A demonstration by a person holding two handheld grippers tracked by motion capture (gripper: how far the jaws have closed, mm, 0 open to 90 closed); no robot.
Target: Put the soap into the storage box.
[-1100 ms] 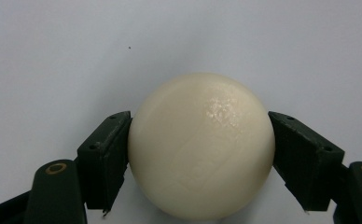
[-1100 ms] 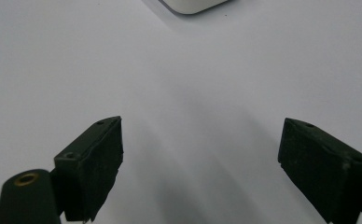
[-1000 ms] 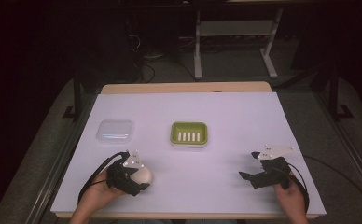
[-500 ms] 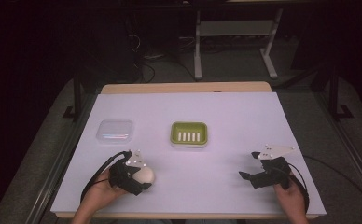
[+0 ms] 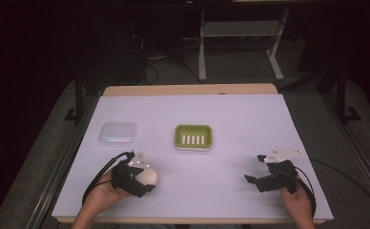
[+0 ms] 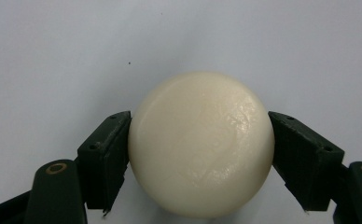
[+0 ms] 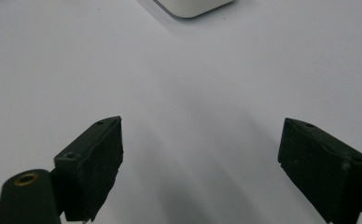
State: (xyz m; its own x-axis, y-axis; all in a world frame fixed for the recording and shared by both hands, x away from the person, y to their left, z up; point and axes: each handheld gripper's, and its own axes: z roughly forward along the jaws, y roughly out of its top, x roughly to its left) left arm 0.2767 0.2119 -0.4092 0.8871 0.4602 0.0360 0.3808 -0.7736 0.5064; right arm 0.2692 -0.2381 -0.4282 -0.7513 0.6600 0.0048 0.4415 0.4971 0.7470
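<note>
A cream, rounded bar of soap (image 6: 200, 140) rests low over the white table sheet near the front left. My left gripper (image 6: 200, 156) is shut on it, with one black jaw pressed to each side. From the high view, the soap (image 5: 151, 176) sticks out to the right of the left gripper (image 5: 146, 181). A green soap dish (image 5: 179, 136) with white slats stands at the table's middle, well apart from the soap. My right gripper (image 5: 253, 168) hovers at the front right, open, nothing between its jaws (image 7: 200, 163).
A clear plastic lid or box (image 5: 118, 133) lies left of the dish. A pale rounded edge (image 7: 193, 5) shows at the top of the right gripper view. Cables trail from both grippers toward the front edge. The white sheet (image 5: 231, 114) covers the table.
The left gripper with the soap has edged slightly to the right. The right gripper has not moved.
</note>
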